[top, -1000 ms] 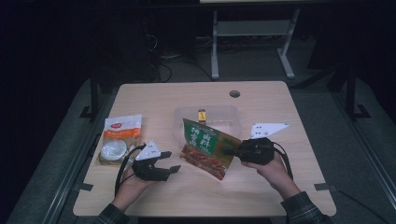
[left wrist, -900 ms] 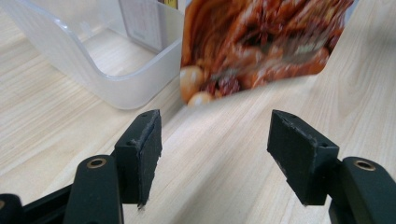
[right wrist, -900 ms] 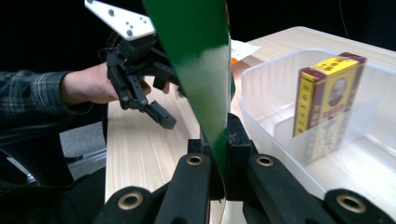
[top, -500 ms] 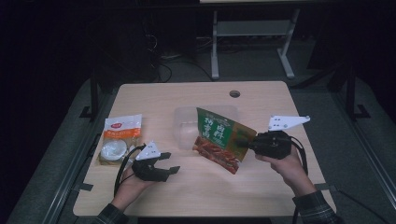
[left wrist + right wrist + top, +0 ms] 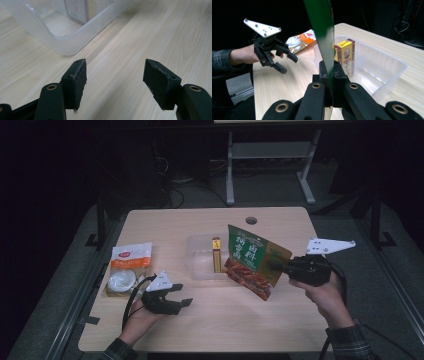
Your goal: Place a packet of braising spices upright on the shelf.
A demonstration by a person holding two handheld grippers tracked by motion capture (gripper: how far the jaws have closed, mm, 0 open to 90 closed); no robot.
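My right gripper (image 5: pixel 276 266) is shut on the edge of a green snack pouch (image 5: pixel 255 260), holding it upright and lifted above the table, just right of a clear plastic bin (image 5: pixel 197 265). In the right gripper view the pouch (image 5: pixel 323 32) rises edge-on from the clamped jaws (image 5: pixel 329 72). A yellow and red box (image 5: pixel 216 254) stands upright in the bin (image 5: pixel 392 62). My left gripper (image 5: pixel 181 296) rests low on the table at the front left, open with nothing between its pads (image 5: pixel 78 77); the bin's corner (image 5: pixel 62 42) lies just ahead of it.
An orange and white packet (image 5: pixel 127 267) lies flat near the table's left edge. A round cable hole (image 5: pixel 251 220) sits at the table's far side. A white desk frame (image 5: pixel 270 155) stands on the floor behind. Bare wood lies between the two hands.
My right gripper has carried the green pouch up and to the right, tipping it from lying on the table to upright. The left gripper has stayed put.
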